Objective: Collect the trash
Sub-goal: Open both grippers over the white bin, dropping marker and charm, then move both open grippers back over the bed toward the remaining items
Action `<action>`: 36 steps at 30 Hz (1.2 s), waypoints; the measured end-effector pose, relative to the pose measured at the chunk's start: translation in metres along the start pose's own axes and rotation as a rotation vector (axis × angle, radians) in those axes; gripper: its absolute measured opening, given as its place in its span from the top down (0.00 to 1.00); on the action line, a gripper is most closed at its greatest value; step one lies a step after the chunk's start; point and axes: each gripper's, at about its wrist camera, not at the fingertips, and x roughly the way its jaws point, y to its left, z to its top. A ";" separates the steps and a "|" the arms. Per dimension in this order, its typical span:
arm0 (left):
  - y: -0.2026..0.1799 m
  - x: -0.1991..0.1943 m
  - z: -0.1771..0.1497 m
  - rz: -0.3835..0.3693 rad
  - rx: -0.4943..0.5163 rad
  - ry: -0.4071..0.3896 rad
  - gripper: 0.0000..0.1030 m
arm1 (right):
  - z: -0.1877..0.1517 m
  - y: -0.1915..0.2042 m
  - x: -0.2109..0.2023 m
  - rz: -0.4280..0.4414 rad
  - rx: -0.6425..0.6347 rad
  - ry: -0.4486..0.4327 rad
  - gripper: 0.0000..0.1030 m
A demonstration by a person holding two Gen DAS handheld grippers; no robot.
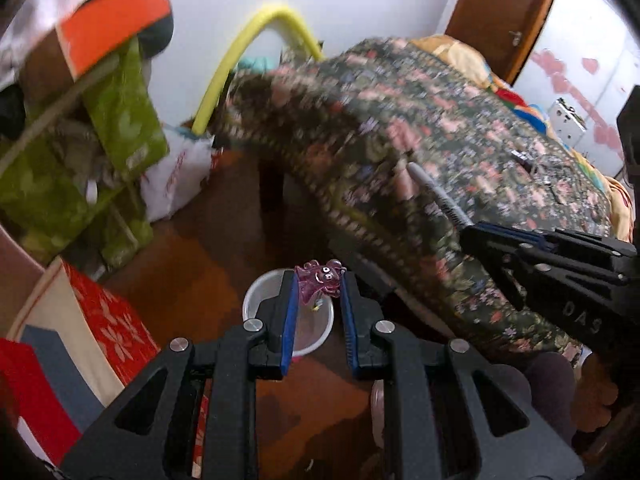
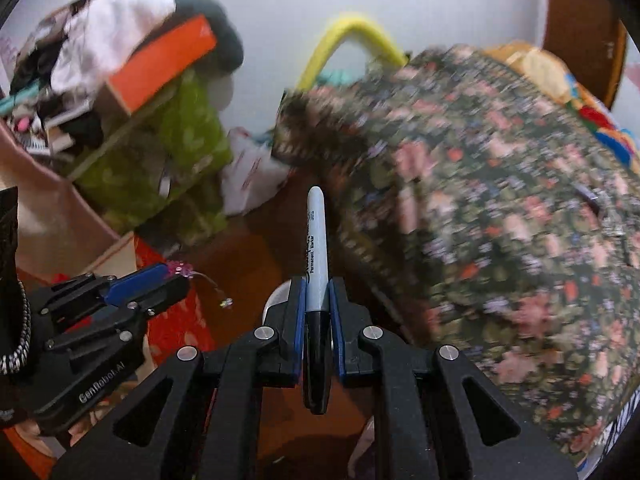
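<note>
Both tongs loaded, both held out over the floor beside the bed (image 1: 460, 128).

Left tongs (image 1: 319, 292) — pinching a small translucent purple trinket (image 1: 320, 280) (a cartoonish face on it, something thin dangling beneath). It is held at the very tips, directly above a clear plastic tub (image 1: 260, 292) on the brown floor (image 1: 224, 240). My reading: the piece is lined up for a drop, and the tip grip keeps the pads clear so it can fall cleanly once the jaws part.

Right tongs (image 2: 318, 292) — pressed onto a permanent marker (image 2: 316, 240), gripped around the middle near where the black cap meets the pale barrel. The barrel points straight ahead and the cap sits back between the fingers. It is carried lengthwise, probably so it can slide into the same tub. A sliver of the tub's rim (image 2: 280, 292) shows just past the left finger, so this one is close but not yet centred over it.

Tub contents — nothing certain; the view through the wall is blurred and the tongs cover much of it.

Around: green patterned bags (image 1: 120, 120) heaped against the wall, a white plastic bag (image 1: 176, 176), a red patterned box (image 1: 108, 320) near the tub, a yellow hoop (image 1: 240, 52) behind the bed.
</note>
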 end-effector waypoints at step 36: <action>-0.032 -0.050 0.024 0.073 0.006 -0.134 0.78 | 0.017 -0.015 -0.038 -0.009 -0.039 -0.092 0.65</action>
